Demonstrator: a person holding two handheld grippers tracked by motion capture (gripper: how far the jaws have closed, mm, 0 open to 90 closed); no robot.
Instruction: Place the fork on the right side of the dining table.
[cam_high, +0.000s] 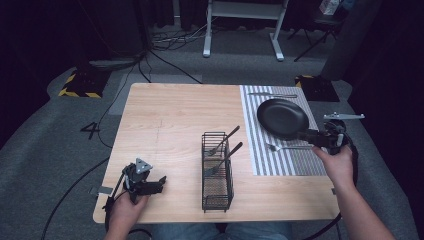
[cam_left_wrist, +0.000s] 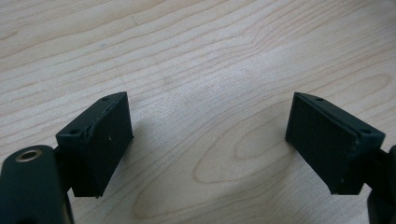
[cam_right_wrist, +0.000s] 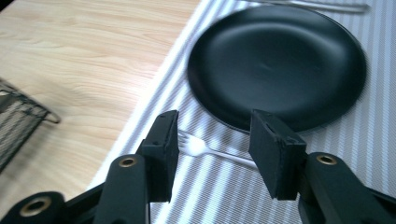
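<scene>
Pale wood-grain table (cam_high: 170, 115) is carrying every item, listed from left to right. Left gripper (cam_high: 159, 184) is resting near the table's near left corner, held in the person's left hand (cam_high: 124, 210); its jaws are standing spread wide in the left gripper view, with bare wood between them. Black wire basket (cam_high: 217, 172) is standing upright near the middle of the near edge, holding two dark-handled utensils (cam_high: 223, 151) that are leaning up and to the right. Grey striped placemat (cam_high: 260, 160) is lying flat along the right side of the table. Black plate (cam_high: 282, 118) is sitting on the mat's far half, with a piece of silver cutlery (cam_high: 272, 95) lying beyond it. Silver fork (cam_right_wrist: 205, 149) is lying on the mat just beside the plate's near rim, tines pointing left. Right gripper (cam_right_wrist: 212, 147) is hovering over the fork in the right gripper view, its jaws standing apart, with neither pad pressing on the fork.
</scene>
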